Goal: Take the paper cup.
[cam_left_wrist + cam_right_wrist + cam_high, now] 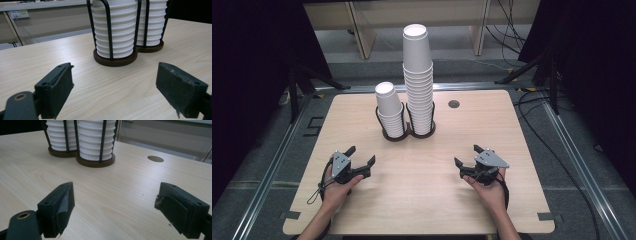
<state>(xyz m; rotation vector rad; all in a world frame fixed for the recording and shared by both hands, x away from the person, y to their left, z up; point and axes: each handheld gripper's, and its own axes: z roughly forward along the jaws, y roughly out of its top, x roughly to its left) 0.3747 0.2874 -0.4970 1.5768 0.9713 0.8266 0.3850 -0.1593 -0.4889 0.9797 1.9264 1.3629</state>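
Both grippers, left [360,157] and right [467,156], sit wide open and empty; the shorter cup stack [389,111] stands upright ahead, nearer the left one.

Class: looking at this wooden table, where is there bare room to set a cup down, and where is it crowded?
Bare: the stretch between the left gripper and right gripper, and both sides of the black wire cup holder. Crowded: the back centre, where white paper cup stacks fill the holder.
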